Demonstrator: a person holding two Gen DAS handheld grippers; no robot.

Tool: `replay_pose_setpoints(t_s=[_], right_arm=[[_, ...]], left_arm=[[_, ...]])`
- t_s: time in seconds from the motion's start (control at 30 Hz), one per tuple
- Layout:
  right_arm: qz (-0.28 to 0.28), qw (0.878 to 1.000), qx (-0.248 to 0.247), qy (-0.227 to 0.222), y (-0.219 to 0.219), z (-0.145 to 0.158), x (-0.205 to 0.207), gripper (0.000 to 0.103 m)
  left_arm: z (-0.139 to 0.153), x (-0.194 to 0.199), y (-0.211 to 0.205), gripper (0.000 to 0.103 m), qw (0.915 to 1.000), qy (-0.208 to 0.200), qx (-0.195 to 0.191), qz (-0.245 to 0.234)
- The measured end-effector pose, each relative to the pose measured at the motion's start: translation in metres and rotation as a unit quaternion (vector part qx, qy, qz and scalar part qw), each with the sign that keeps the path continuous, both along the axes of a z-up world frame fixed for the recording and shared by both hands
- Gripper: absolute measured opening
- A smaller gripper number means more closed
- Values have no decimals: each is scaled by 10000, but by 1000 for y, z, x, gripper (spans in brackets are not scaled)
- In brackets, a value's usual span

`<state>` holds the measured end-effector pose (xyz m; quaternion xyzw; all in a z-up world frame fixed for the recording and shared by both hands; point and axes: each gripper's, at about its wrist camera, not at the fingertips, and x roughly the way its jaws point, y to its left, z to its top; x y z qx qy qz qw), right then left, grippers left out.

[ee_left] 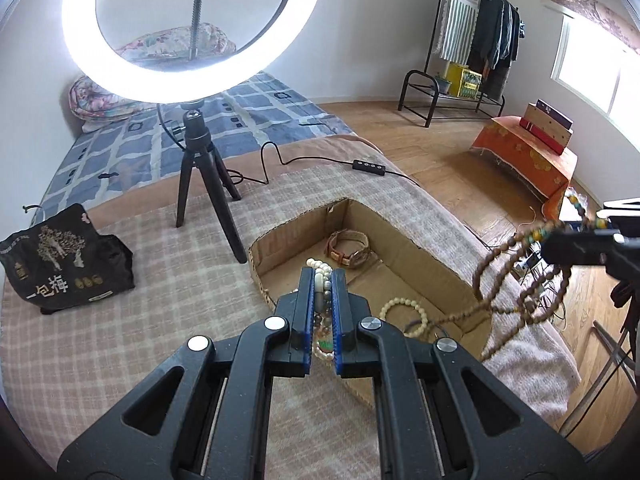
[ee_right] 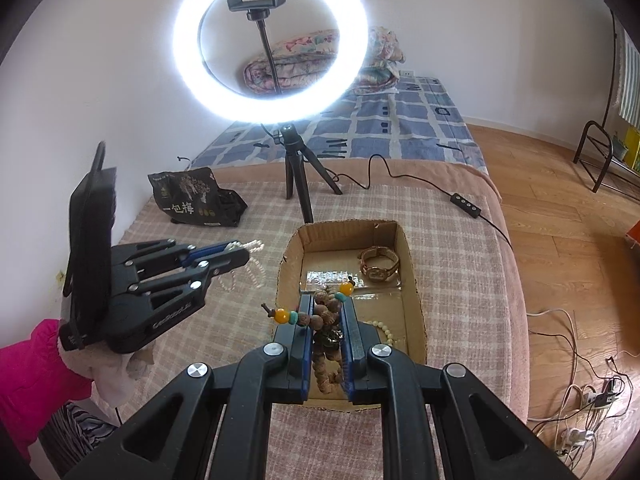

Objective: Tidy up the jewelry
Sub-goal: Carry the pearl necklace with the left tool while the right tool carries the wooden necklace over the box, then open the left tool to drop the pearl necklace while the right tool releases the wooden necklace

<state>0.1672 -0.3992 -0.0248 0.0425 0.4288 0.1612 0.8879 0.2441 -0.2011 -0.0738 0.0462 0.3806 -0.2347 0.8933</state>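
Note:
An open cardboard box [ee_left: 400,236] [ee_right: 412,280] lies on the checked blanket. Inside are a brown-strap watch [ee_left: 348,248] [ee_right: 378,266] and a cream bead bracelet [ee_left: 402,310] [ee_right: 384,330]. My left gripper [ee_left: 322,274] [ee_right: 240,254] is shut on pearl and bead strands [ee_left: 320,280] and holds them above the box's near left edge. My right gripper [ee_right: 326,300] [ee_left: 576,240] is shut on a long brown bead necklace [ee_right: 324,320] [ee_left: 516,272] with yellow and turquoise beads, held above the box's near end.
A ring light on a black tripod [ee_left: 200,152] [ee_right: 296,168] stands behind the box. A black snack bag [ee_left: 60,256] [ee_right: 196,200] lies at the left. A cable with a controller [ee_left: 368,168] [ee_right: 464,204] runs across the blanket. The bed edge drops to the wooden floor [ee_right: 568,216] on the right.

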Motion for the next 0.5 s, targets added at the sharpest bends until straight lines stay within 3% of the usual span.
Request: replay_pose_setpoints(t_s=[0.5], right_arm=[[153, 9995, -61, 276, 5, -47, 20, 10]], left_arm=[[-31, 51, -32, 5, 9997, 190, 113, 53]])
